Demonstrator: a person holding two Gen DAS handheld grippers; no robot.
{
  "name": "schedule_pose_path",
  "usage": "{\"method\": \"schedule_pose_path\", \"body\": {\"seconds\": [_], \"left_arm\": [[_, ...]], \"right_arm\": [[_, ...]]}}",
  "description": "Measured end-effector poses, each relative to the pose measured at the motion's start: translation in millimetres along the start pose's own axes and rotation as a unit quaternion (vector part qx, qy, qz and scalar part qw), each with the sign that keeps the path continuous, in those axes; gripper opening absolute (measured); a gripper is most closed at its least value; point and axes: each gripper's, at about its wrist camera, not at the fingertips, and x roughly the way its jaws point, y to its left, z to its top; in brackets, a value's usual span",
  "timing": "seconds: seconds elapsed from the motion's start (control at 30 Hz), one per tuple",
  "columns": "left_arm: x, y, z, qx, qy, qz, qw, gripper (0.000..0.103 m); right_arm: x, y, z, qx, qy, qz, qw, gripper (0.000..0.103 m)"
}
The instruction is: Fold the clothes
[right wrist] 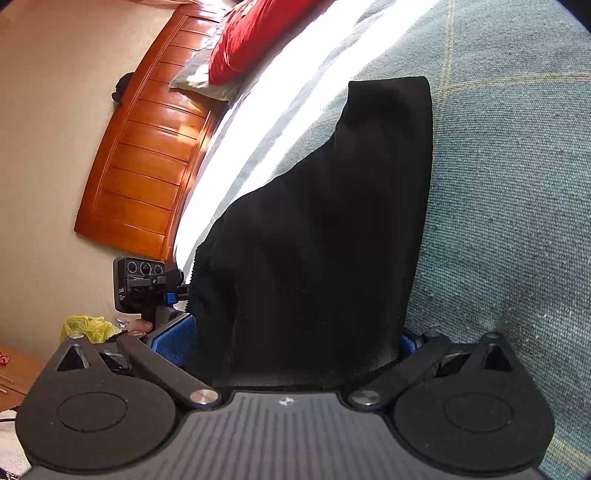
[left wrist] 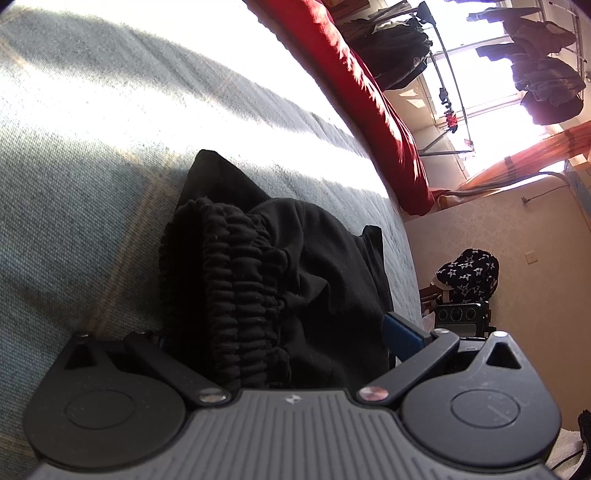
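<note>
gripping: both tongs hold one black garment (left wrist: 280,266) over the bed (left wrist: 92,155), which has a grey-green cover w/ faint yellow check lines.
left gripper (left wrist: 275,347): clenched on the gathered elastic waistband (left wrist: 236,280); blue finger (left wrist: 400,334) shows on one side, other side hidden by cloth.
right gripper (right wrist: 295,343): clenched on the flat plain end of the same garment; blue pads (right wrist: 173,341) at each side, cloth bunched between them.
garment position: spread from both tongs out toward the middle of the bed, near the bed's near edge; far corner lies flat on the cover in right wrist view.
containers: yellow plastic bag (right wrist: 86,326) low at the side by a wooden surface; contents can't be told.
writing: small white label on the other gripper's camera box (right wrist: 142,284), reads "das" + smaller text too small to read.
counts: 1 black garment, 2 grippers, 1 red pillow (right wrist: 251,33) on a grey one at the headboard (right wrist: 144,147) end, 1 red blanket (left wrist: 369,96) along the far edge of the bed.
beyond bed: dark clothes on a drying rack (left wrist: 532,74) by a bright window; star-print fabric (left wrist: 467,275) near the wall.
</note>
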Motion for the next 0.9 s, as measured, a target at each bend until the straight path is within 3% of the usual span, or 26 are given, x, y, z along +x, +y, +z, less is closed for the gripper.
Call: {"method": "schedule_pose_path", "body": {"seconds": [0.13, 0.33, 0.47, 0.6, 0.7, 0.9], "left_arm": [[-2, 1, 2, 0.002, 0.009, -0.010, 0.9999, 0.103], [8, 5, 21, -0.014, 0.058, -0.020, 0.9980, 0.102], [-1, 2, 9, -0.030, 0.064, -0.014, 0.9974, 0.103], [-5, 8, 1, -0.043, 0.044, -0.025, 0.9978, 0.103], [2, 9, 5, -0.056, 0.032, -0.023, 0.9976, 0.102], [-7, 9, -10, -0.040, 0.009, -0.033, 0.9986, 0.103]], "right_arm": [[5, 7, 3, 0.002, 0.002, -0.009, 1.000, 0.103], [22, 11, 15, 0.004, -0.008, -0.017, 1.000, 0.103], [19, 10, 4, 0.013, -0.016, -0.009, 1.000, 0.103], [16, 2, -3, 0.018, -0.018, 0.017, 1.000, 0.103], [26, -4, 10, 0.033, -0.022, 0.038, 0.998, 0.103], [17, -10, 0, 0.020, -0.009, 0.067, 0.997, 0.103]]}}
